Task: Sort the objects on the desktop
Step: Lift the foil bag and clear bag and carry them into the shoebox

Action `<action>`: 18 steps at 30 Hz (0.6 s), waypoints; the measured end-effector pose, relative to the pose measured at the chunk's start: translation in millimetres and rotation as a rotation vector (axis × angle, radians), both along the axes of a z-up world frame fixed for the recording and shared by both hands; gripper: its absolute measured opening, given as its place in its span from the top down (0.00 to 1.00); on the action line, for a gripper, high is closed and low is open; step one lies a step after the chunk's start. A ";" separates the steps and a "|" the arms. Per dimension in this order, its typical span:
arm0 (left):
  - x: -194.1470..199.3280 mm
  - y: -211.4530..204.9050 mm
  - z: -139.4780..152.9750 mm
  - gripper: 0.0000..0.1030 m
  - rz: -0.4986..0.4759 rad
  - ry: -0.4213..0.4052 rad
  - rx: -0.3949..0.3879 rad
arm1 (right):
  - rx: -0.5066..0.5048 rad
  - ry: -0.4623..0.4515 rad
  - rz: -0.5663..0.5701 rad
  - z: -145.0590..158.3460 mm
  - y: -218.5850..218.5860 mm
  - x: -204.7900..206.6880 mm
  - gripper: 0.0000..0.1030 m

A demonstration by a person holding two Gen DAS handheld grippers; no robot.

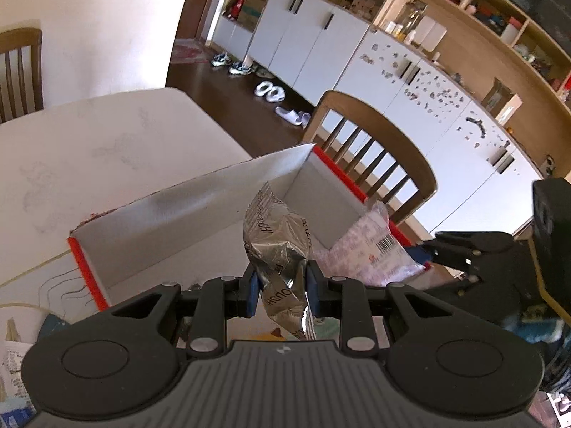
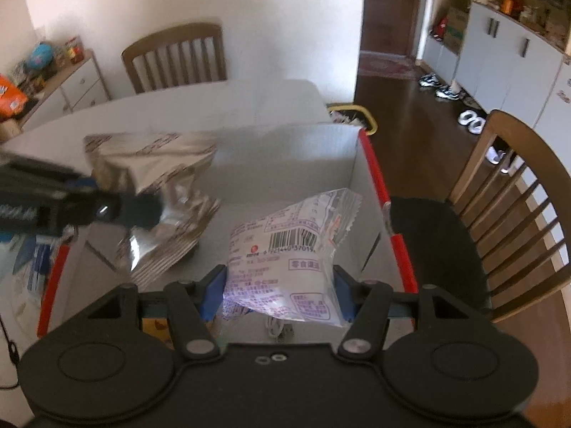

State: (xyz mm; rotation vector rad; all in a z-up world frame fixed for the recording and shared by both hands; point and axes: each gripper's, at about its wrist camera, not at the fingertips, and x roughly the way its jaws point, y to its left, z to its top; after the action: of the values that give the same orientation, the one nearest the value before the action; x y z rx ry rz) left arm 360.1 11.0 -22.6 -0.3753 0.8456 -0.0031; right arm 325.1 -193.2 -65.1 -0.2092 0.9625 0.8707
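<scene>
My left gripper (image 1: 280, 290) is shut on a crumpled silver foil packet (image 1: 276, 246) and holds it over the red-edged grey box (image 1: 200, 210). In the right wrist view the same left gripper (image 2: 142, 210) comes in from the left, pinching the silver packet (image 2: 157, 171) above the box floor. My right gripper (image 2: 278, 294) is shut on a white snack packet with a barcode and purple print (image 2: 289, 249), also over the inside of the box (image 2: 371, 164). The white packet shows in the left wrist view (image 1: 371, 249), with the right gripper (image 1: 424, 251) behind it.
The box stands on a white table (image 1: 89, 149). A wooden chair with a dark seat (image 2: 517, 192) is right of the box, another chair (image 2: 175, 57) beyond the table. Loose packets and papers (image 2: 28, 260) lie left of the box. A small white item (image 2: 278, 328) lies in the box.
</scene>
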 end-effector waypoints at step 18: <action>52.4 -4.4 -41.6 0.75 -0.060 0.152 0.049 | -0.174 0.060 0.156 -41.7 28.3 4.9 0.40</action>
State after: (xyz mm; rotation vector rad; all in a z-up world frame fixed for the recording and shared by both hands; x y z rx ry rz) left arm 412.5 6.6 -64.2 -0.3071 1.0052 -0.0097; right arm 330.0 -164.9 -106.8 -0.4136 1.0896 0.9403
